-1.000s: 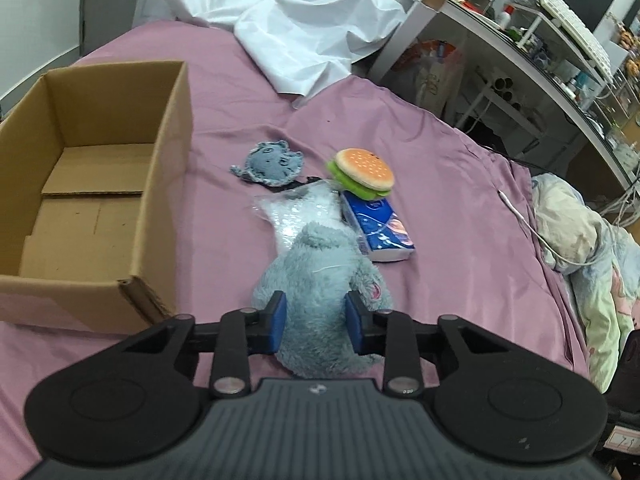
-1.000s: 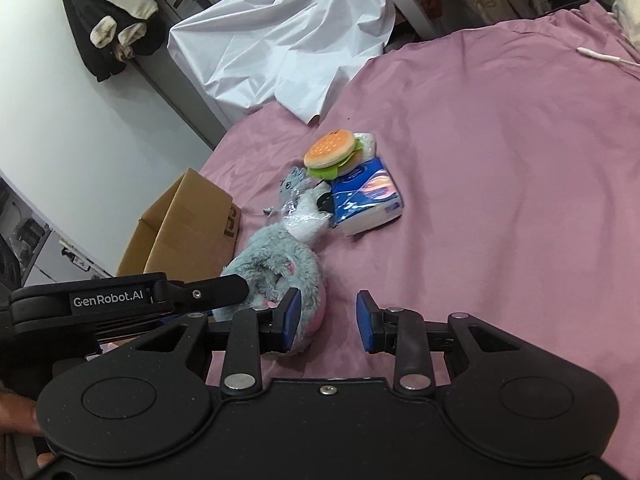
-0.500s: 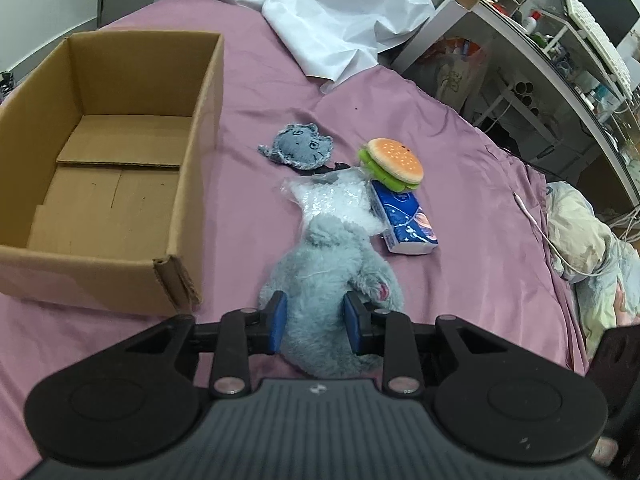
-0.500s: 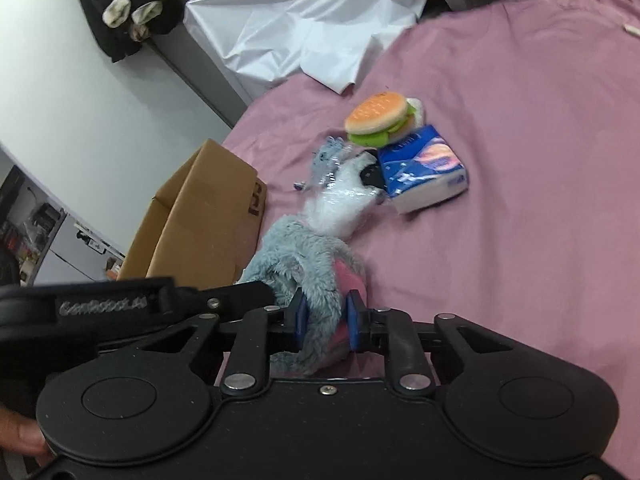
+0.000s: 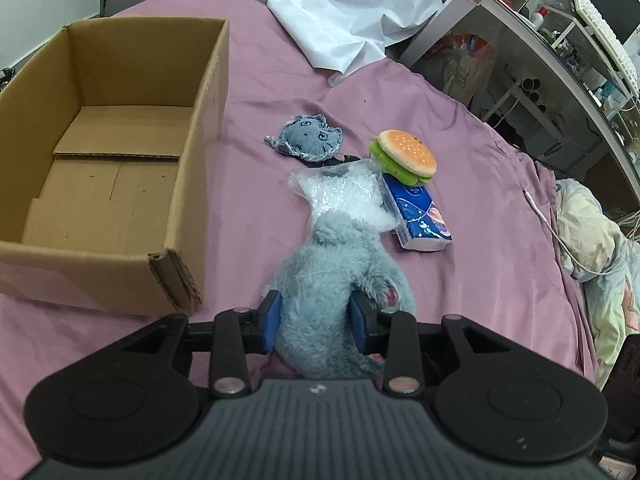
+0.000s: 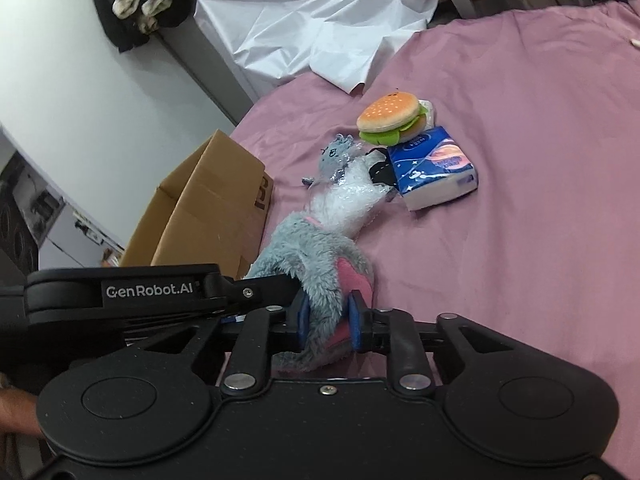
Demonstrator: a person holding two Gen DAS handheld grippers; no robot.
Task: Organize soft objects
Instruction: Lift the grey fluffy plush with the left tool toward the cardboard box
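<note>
A fluffy grey plush toy (image 5: 332,280) lies on the purple bedspread beside an open cardboard box (image 5: 192,120). My left gripper (image 5: 316,320) has the plush's body between its blue pads, which still touch the fur while the jaws are opening. My right gripper (image 6: 327,316) is shut on a grey, pink-lined flap of the same plush toy (image 6: 316,256). In the right wrist view, the left gripper's black body (image 6: 148,290) reaches in from the left. Beyond lie a clear plastic bag (image 5: 340,196), a small grey fabric toy (image 5: 306,140), a burger plush (image 5: 406,154) and a blue tissue pack (image 5: 418,216).
The cardboard box (image 6: 212,208) holds nothing and stands left of the toys. A crumpled white sheet (image 5: 344,12) covers the far end of the bed. A cluttered desk (image 5: 560,40) and pale bedding (image 5: 592,240) line the right side. A white cable (image 5: 540,216) lies near the bed edge.
The right gripper slid left onto the plush and closed on its pink-lined flap. The left jaws have widened slightly around the body. More of the box shows in the left wrist view.
</note>
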